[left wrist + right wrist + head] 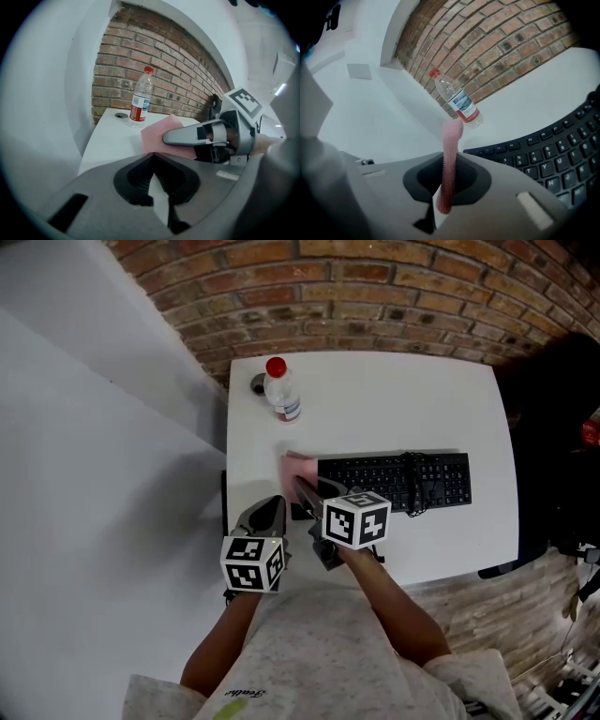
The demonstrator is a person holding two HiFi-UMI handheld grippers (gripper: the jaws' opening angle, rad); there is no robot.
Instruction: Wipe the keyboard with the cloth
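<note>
Here, on the white table (pixel 403 395), my right gripper (pixel 449 164) is clamped on the pink cloth (pixel 298 465), which stands edge-on between its jaws and rests just off the left end of the black keyboard (pixel 394 479). My left gripper (pixel 152 158) sits beside the right one near the table's front-left corner, with its jaws together at the tips and nothing in them.

Obstacles: 1 clear bottle (pixel 281 392) with a red cap stands upright behind the cloth, well apart from it, and a round cable port (pixel 258 383) lies just beside the bottle. A black cable (pixel 417 486) lies coiled across the keyboard's right half.

Writing: the bottle's red, white and blue label is too small for me to read. The keys carry white legends — Y among them.

Room: bare table lies behind the keyboard as far as the brick wall (pixel 375 287), and a narrower strip lies in front. A white wall closes the left side.
</note>
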